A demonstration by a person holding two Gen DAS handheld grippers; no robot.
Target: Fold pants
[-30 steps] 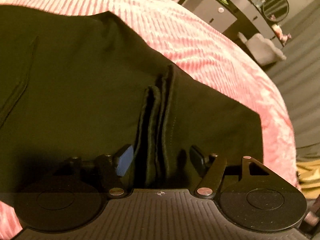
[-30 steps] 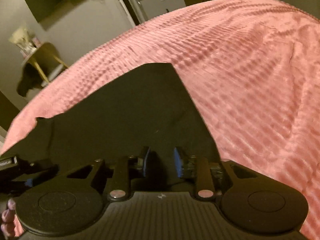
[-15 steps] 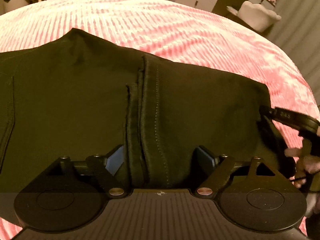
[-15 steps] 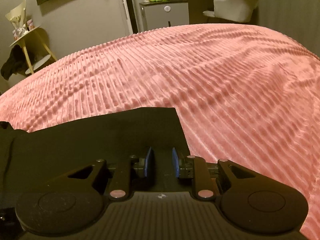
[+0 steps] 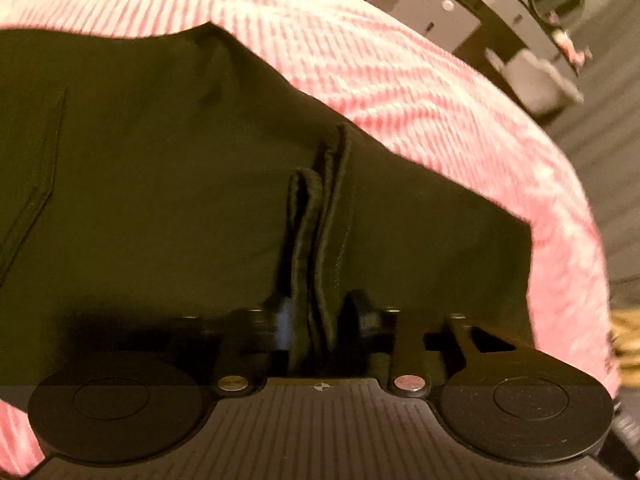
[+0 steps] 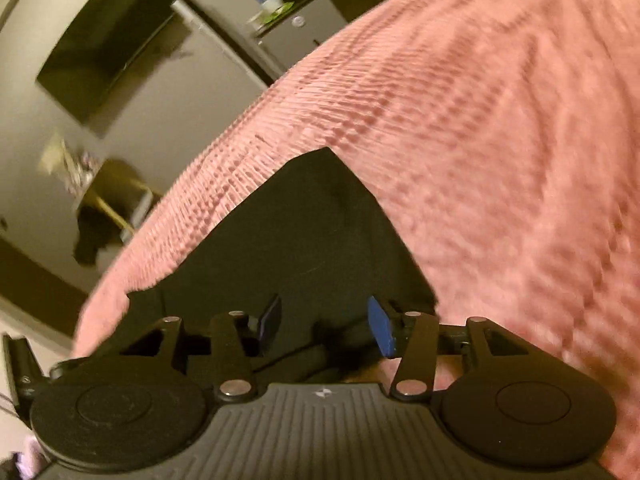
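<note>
Clamped on a bunched ridge of fabric, the left gripper has its two pads pressed against several stacked layers of the black pants, the folded edges standing up between the fingers and running away from the tool. From where I stand, the pants lie spread flat on the pink ribbed bedspread, one corner pointing toward the far side of the bed and a stitched seam line showing near the garment's left edge. The right gripper is parted, its blue-padded fingers standing well apart over the near edge of the pants; nothing is pinched between them, though dark cloth lies just beneath. On that side the garment forms a peaked corner against the bedspread. Beyond the bed, past the pants' far corner, a dark wall-mounted screen hangs on a pale wall, with a small yellow-legged side table below it and a grey cabinet further along. Both views are slightly motion-blurred.
</note>
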